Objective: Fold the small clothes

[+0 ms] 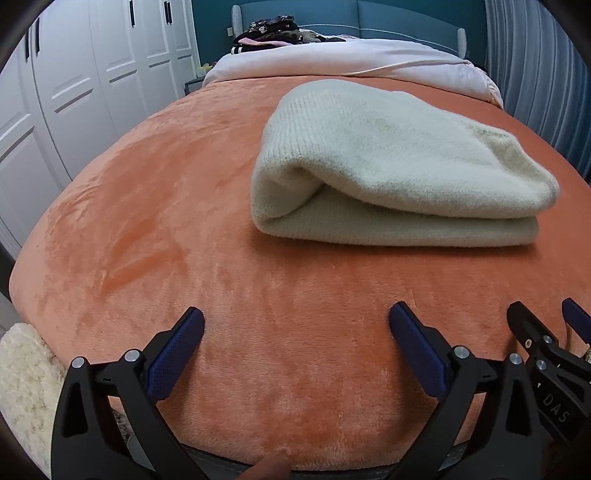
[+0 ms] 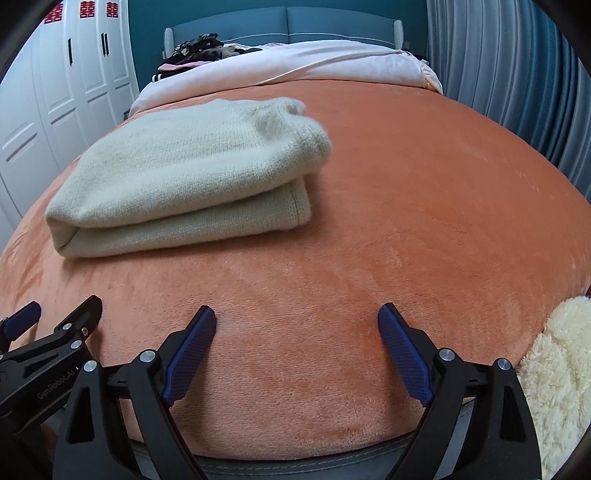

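Observation:
A cream knitted garment [image 1: 399, 170] lies folded in a thick bundle on the orange blanket [image 1: 184, 206]; the right wrist view has the same garment [image 2: 184, 173] at upper left. My left gripper [image 1: 297, 317] hovers over bare blanket near the bed's front edge, open, with nothing between its blue pads. My right gripper [image 2: 297, 314] stands open over the blanket [image 2: 406, 184] too, empty, short of the garment. Each gripper shows in the other's view: the right gripper [image 1: 543, 314] at the right edge, the left gripper [image 2: 62, 308] at the left edge.
A pink duvet [image 1: 332, 62] and a pile of dark clothes [image 1: 273, 31] lie at the head of the bed before a teal headboard [image 1: 369, 14]. White wardrobe doors [image 1: 74, 74] stand left, grey curtains [image 2: 517, 74] right. A fluffy cream rug [image 2: 561, 369] lies beside the bed's foot.

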Tool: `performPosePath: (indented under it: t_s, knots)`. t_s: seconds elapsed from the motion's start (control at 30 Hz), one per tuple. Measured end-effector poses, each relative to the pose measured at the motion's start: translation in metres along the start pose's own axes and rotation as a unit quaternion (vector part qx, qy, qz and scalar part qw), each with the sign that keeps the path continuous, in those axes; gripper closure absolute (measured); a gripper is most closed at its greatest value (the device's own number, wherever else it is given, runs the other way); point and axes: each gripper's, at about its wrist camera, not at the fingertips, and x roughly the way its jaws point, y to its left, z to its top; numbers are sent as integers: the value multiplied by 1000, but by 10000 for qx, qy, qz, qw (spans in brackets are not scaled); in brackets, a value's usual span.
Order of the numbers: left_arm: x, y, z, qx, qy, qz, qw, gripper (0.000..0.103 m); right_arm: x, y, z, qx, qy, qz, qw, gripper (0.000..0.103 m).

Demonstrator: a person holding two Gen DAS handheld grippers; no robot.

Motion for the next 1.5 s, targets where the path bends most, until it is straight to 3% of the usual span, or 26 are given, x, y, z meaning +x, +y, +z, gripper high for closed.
performPosePath:
  t_s: [0.37, 1.5]
  knots:
    - [1, -3, -1, -14, -27, 33, 10000, 5, 3, 5, -2, -64, 76, -18, 9999, 5]
    - [1, -7, -5, -42, -71, 74, 9999, 5, 4, 8, -5, -56, 100, -23, 9999, 5]
